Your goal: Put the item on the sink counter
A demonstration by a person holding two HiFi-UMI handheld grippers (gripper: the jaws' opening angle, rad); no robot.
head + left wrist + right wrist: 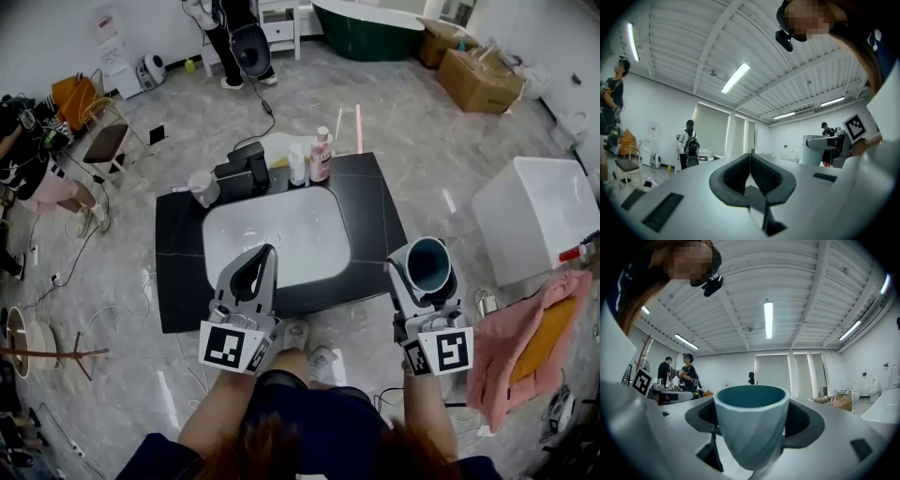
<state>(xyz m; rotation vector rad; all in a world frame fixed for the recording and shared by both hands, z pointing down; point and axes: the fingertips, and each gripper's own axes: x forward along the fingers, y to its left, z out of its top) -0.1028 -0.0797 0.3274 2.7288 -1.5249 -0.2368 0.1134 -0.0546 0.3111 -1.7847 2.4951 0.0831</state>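
Right gripper pinches upright teal cup by opposite walls, just short of black sink counter. Left gripper pressed together, empty. Cup looks rigid, light, smooth, possibly breakable; firm mid-wall grip suits.

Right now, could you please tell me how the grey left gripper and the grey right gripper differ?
The grey left gripper has its jaws together with nothing between them; the grey right gripper holds an upright teal ribbed cup between wide-set jaws. In the head view, the left gripper shows over the black sink counter's front edge; the right gripper shows just past its right edge. Both point away from the person and carry a marker cube.
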